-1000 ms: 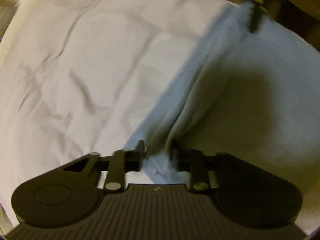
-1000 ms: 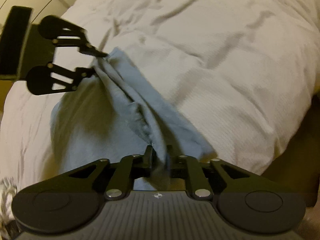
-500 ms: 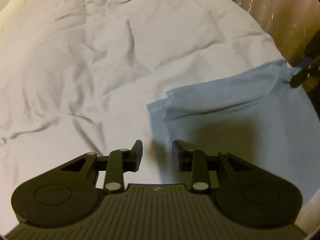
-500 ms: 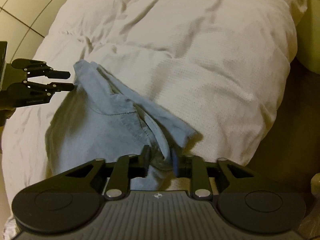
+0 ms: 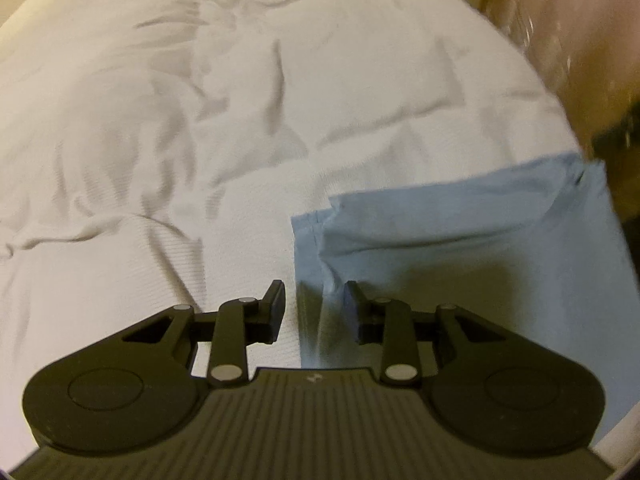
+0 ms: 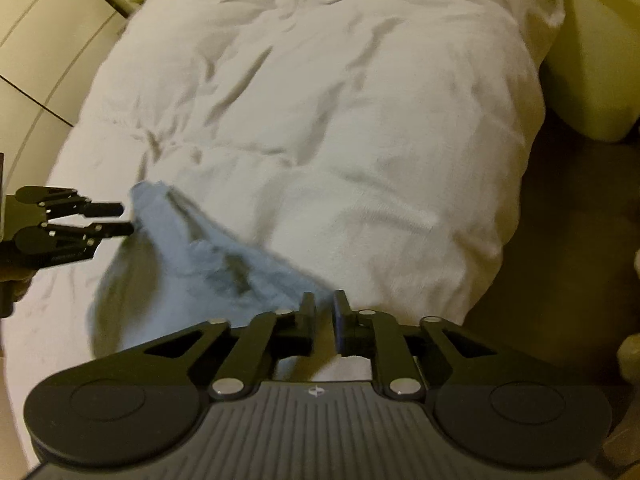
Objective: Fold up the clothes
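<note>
Blue cotton garment [image 5: 472, 248] lies rumpled on the white quilted bed [image 5: 200, 140], toward five o'clock. Both the left gripper [image 5: 314, 306] and right gripper [image 6: 322, 316] hover with fingers parted, gripping nothing, apparently letting it settle before refolding.

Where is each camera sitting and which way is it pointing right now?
Left wrist: on the left gripper, looking along its open fingers over the blue garment on the white duvet.
Right wrist: on the right gripper, fingers apart, facing the bed's length; the left gripper shows at its left edge.
Shared: garment, duvet.
</note>
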Demonstrator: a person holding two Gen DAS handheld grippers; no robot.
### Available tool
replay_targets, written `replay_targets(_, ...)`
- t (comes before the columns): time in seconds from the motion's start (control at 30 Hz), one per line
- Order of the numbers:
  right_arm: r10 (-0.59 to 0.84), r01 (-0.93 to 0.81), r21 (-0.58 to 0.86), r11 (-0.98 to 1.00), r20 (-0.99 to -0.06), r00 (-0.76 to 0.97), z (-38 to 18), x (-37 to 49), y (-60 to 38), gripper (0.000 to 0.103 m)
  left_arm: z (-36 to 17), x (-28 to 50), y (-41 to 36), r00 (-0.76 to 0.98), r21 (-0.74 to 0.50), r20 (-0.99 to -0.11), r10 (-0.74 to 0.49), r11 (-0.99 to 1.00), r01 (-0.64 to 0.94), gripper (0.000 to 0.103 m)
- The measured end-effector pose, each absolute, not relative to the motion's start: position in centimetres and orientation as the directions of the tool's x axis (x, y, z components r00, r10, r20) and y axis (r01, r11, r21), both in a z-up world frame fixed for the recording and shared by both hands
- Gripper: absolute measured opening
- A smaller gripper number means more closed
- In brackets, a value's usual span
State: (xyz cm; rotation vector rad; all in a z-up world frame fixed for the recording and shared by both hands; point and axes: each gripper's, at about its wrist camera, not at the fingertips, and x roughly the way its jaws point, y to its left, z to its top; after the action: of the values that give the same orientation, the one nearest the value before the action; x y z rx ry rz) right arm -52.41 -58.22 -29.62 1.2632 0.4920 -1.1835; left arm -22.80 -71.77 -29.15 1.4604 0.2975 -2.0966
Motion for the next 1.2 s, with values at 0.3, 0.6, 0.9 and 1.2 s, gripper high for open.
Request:
replay_targets(0.3,-0.375,0.868,0.469,-0.164,-0.843,0.385,-31.2,-50.6,-58.7,0.005,-30.2,-24.9,-70.1,-0.315,0.044,-0.915,-0.254,-0.836,0.547,0.028)
replay_targets(0.6,-0.398,0.875,0.457,-0.159,-0.841,0.366,-31.8,-51.5,-59.7,0.001,-32.3,-24.6,-72.1,-0.227,0.086,-0.929,-0.292,-0.767,0.636,0.027)
replay_targets(0.9,-0.458,0.919,0.36,-0.164,-0.853,0.252,-29.1,-52.1,-58.1,0.014,-29.9,-22.6,-72.6,-0.209,0.135,-0.904,-0.372,-0.715,0.686,0.025)
replay_targets(1.2,-0.46,0.932,0.351,0.085,-0.816,0.35,-27.9,-47.2,-59.9,0.015,-30.3,-25.1,-70.2,-0.38,-0.009,-0.887,-0.263,-0.812,0.583,0.026)
